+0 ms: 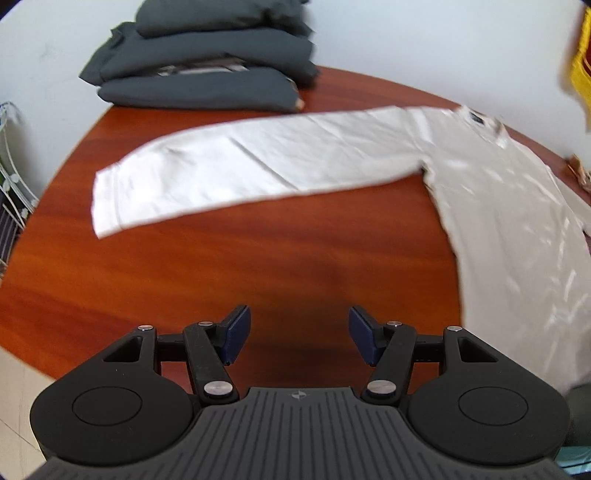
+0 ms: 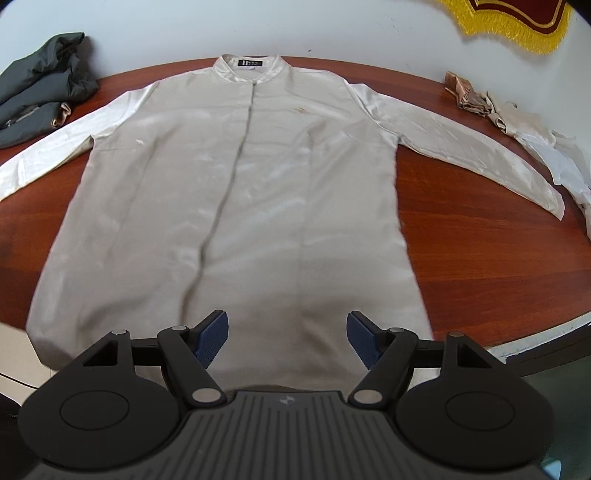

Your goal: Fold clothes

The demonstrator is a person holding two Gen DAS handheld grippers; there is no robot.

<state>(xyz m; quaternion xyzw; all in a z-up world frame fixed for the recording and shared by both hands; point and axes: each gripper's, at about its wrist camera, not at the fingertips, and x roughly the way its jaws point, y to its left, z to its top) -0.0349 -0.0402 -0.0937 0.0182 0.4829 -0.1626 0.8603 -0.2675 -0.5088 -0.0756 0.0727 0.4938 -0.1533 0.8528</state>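
A pale beige long-sleeved shirt (image 2: 236,192) lies flat and face up on the red-brown wooden table (image 2: 480,236), collar at the far side, both sleeves spread out. In the left wrist view its left sleeve (image 1: 258,162) stretches across the table and its body (image 1: 517,229) fills the right side. My left gripper (image 1: 300,334) is open and empty, above bare table (image 1: 221,266) short of the sleeve. My right gripper (image 2: 287,338) is open and empty, over the shirt's bottom hem.
A stack of folded dark grey clothes (image 1: 207,59) sits at the table's far left, also seen in the right wrist view (image 2: 40,88). Crumpled beige and white garments (image 2: 532,136) lie at the far right. A red and gold fringed flag (image 2: 513,18) hangs on the wall.
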